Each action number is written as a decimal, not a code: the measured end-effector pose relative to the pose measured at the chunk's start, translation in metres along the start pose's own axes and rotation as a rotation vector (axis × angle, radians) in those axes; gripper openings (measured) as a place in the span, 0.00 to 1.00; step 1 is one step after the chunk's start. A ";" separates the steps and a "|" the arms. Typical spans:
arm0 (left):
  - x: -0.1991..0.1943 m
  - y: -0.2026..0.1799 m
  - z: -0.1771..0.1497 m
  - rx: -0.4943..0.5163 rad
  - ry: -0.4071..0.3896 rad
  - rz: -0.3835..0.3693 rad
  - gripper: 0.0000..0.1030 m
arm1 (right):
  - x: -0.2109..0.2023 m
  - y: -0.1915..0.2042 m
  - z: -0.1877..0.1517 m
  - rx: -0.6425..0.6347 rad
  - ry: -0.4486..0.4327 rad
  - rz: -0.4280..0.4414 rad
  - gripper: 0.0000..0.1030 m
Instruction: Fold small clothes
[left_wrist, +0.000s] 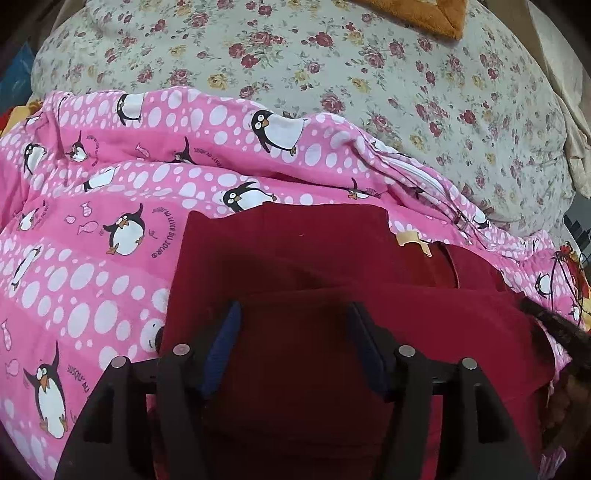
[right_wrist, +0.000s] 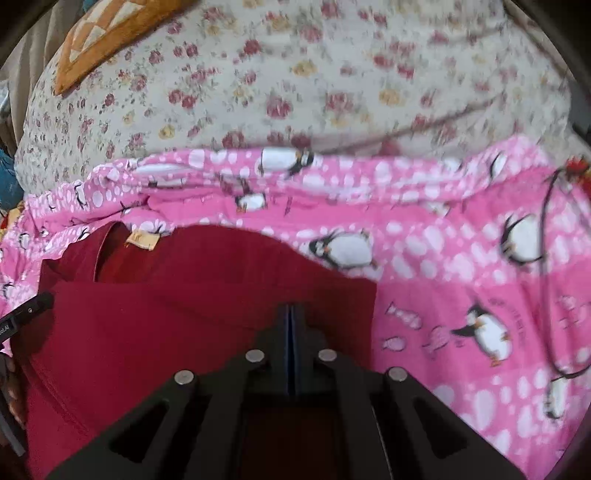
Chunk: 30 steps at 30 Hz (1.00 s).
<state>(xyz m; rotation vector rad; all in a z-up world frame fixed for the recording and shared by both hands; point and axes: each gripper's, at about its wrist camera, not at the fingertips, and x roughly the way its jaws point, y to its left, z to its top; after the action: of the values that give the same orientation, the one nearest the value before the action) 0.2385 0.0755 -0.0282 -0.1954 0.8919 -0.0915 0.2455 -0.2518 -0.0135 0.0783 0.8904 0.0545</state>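
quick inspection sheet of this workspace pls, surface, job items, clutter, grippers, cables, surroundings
surface: pink penguin-print cover, rumpled, over a floral quilt.
job's things: dark red garment lying partly folded on the cover, yellow neck tag showing.
clutter: orange cushion at the far edge of the quilt.
grippers: left hand-held gripper open above the garment; right hand-held gripper with its jaws together over the garment, no cloth visible between them.
cables: thin dark cord across the cover on the right.
surroundings: too dark and cropped to judge.
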 end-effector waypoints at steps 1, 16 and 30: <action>0.000 0.000 0.000 0.001 0.000 0.001 0.43 | -0.009 0.006 0.001 -0.006 -0.022 -0.026 0.01; 0.001 -0.001 -0.001 0.009 0.002 0.005 0.44 | -0.008 0.053 -0.034 -0.095 0.039 -0.191 0.10; 0.002 -0.001 -0.001 0.021 0.002 0.005 0.45 | -0.008 0.060 -0.034 -0.126 0.028 -0.229 0.12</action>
<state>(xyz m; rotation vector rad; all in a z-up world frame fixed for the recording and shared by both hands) 0.2388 0.0740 -0.0299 -0.1737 0.8928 -0.0961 0.2129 -0.1915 -0.0236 -0.1421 0.9171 -0.1023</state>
